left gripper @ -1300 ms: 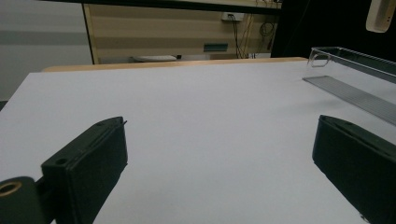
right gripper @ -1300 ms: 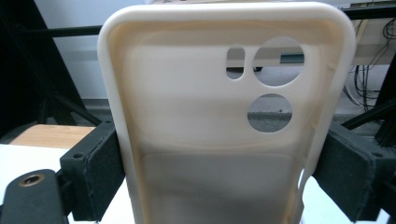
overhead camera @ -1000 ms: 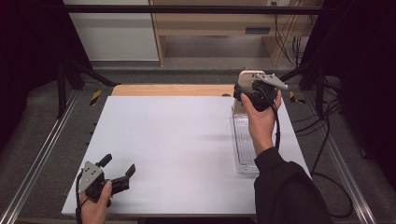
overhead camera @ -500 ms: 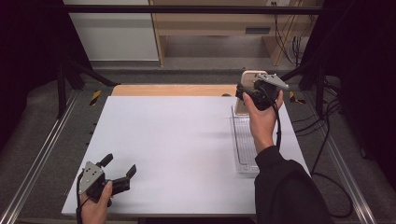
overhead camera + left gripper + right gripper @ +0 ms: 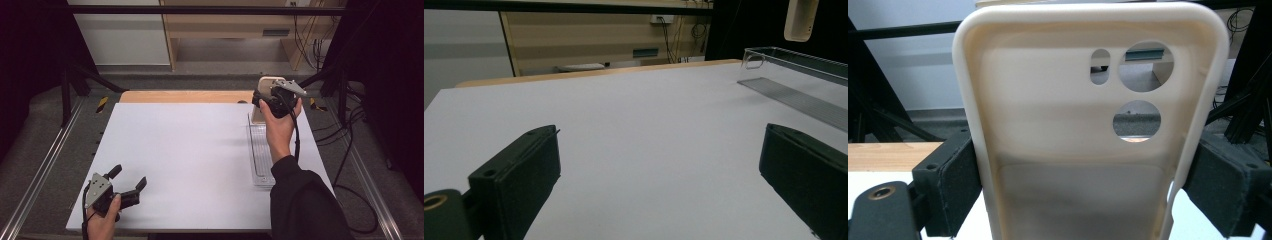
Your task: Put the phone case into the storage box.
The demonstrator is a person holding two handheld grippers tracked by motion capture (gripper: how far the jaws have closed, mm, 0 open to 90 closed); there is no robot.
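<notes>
A cream phone case [image 5: 1073, 125] with round camera cut-outs stands upright between the two black jaws of my right gripper [image 5: 1083, 185], which is shut on its sides. In the high view the right gripper [image 5: 272, 100] holds the phone case [image 5: 265, 85] raised over the far end of a clear plastic tray [image 5: 261, 150] at the table's right. My left gripper [image 5: 125, 185] rests low at the near left corner of the white table [image 5: 190, 150], open, with nothing between its jaws. The left gripper view shows the tray [image 5: 804, 95] and the phone case [image 5: 800, 19] far off at the upper right.
A wooden board [image 5: 185, 96] lies along the table's far edge. Metal rails [image 5: 45, 155] flank the table, black stand legs rise at both far corners, and cables [image 5: 350, 165] trail on the floor at the right.
The right gripper with the phone case has shifted slightly right and up over the tray's far end. The left gripper has stayed in place.
</notes>
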